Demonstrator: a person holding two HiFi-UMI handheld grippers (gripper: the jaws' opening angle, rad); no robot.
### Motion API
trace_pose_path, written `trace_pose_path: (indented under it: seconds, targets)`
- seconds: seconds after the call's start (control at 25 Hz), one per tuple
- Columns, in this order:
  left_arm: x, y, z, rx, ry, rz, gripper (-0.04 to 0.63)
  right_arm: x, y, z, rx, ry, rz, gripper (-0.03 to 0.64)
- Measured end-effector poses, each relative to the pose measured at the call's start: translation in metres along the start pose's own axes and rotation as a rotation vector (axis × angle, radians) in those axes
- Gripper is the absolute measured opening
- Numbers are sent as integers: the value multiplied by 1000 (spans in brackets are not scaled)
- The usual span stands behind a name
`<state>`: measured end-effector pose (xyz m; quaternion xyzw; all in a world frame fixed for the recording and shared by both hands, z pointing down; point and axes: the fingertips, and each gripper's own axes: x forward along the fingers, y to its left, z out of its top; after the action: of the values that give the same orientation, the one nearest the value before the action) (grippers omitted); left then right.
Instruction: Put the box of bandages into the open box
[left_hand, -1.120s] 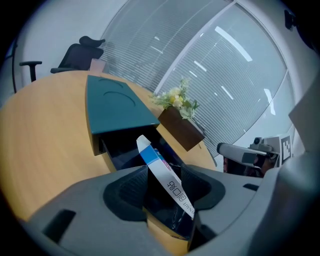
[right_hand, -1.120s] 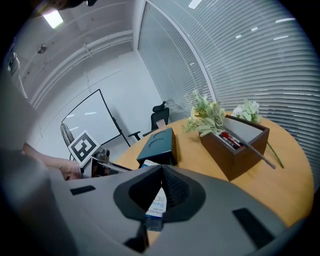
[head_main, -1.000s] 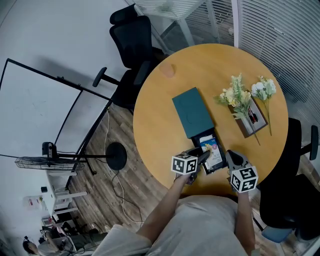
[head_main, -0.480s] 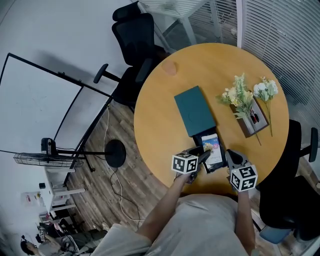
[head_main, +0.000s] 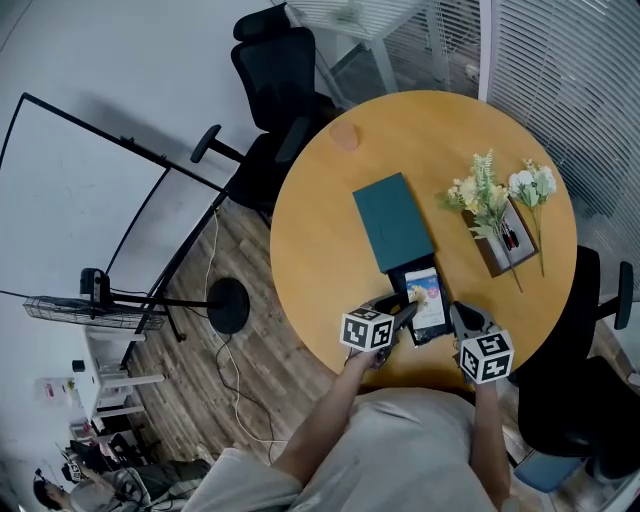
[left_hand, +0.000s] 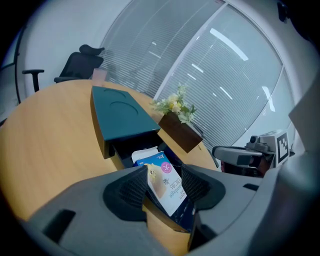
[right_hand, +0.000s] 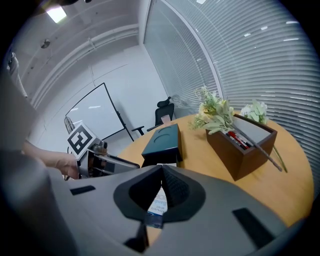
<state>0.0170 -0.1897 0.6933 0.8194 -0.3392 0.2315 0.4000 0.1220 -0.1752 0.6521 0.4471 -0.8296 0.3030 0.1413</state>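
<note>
Jaws of the left gripper clasp the blue-and-white cardboard box of bandages, tilted and partly inside the open dark teal box. The right gripper is closed and empty. Next, probably: lower it flat and release.

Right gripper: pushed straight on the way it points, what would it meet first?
Probably the box of bandages in the open box, which shows just past the right gripper's shut jaws, though depth is unclear.

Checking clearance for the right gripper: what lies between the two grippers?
The open box, with the bandage box tilted inside it and held by the left gripper. The head view shows this; the right gripper is shut.
</note>
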Motion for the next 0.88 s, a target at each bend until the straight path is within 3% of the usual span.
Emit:
trace_pose_path:
  seconds: [0.4, 0.88]
  targets:
    - [-17, -3, -1, 41, -34, 12, 195, -3, 12, -5, -37, 20, 11, -3]
    - [-28, -20, -2, 267, -18, 70, 195, -5, 26, -10, -84, 35, 16, -3]
